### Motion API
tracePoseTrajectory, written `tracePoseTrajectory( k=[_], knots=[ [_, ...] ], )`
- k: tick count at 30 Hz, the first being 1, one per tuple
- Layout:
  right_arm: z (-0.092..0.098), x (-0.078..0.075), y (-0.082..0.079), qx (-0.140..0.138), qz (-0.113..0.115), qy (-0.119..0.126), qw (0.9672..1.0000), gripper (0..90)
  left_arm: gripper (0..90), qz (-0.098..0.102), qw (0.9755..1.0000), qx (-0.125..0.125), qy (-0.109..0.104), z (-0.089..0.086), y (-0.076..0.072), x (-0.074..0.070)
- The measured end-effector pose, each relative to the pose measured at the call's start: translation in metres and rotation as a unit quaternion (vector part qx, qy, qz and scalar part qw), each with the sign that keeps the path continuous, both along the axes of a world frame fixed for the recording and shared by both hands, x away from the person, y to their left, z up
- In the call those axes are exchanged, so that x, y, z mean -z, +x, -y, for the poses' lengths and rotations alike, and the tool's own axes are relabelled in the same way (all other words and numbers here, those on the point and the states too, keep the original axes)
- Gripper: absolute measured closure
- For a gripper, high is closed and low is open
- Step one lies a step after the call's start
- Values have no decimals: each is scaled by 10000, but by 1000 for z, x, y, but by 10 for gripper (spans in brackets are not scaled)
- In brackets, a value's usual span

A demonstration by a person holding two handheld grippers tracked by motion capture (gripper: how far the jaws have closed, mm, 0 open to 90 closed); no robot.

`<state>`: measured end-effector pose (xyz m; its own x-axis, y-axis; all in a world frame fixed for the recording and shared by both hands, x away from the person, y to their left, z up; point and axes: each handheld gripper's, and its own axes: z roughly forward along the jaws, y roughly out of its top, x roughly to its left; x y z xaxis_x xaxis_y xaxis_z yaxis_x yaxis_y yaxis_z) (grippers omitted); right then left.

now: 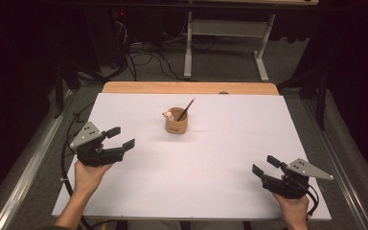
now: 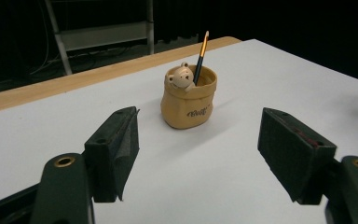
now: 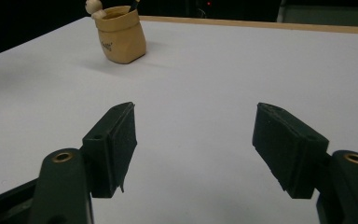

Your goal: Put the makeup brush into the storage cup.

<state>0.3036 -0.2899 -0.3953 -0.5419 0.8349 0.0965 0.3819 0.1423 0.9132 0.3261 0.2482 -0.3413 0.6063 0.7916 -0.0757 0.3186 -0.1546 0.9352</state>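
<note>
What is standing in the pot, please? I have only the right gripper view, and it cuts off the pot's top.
Observer: A pencil leans in the pot, beside a small bear figure at the rim.
Operator: Thank you. Where is the left gripper?
Observer: The left gripper is at the left of the table, jaws open, aimed at the pot and apart from it.
Operator: Is my gripper nearer the pot than that one?
Observer: No. The right gripper is near the table's front right corner, farther from the pot.
</note>
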Motion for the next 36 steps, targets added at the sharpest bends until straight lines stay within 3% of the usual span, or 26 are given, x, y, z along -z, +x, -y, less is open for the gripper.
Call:
tracePoseTrajectory(
  k=[36],
  knots=[
    [0, 0, 0, -1, -4, 12, 10000, 323, 290, -174, 9998, 92, -74, 6, -15, 13]
  ],
)
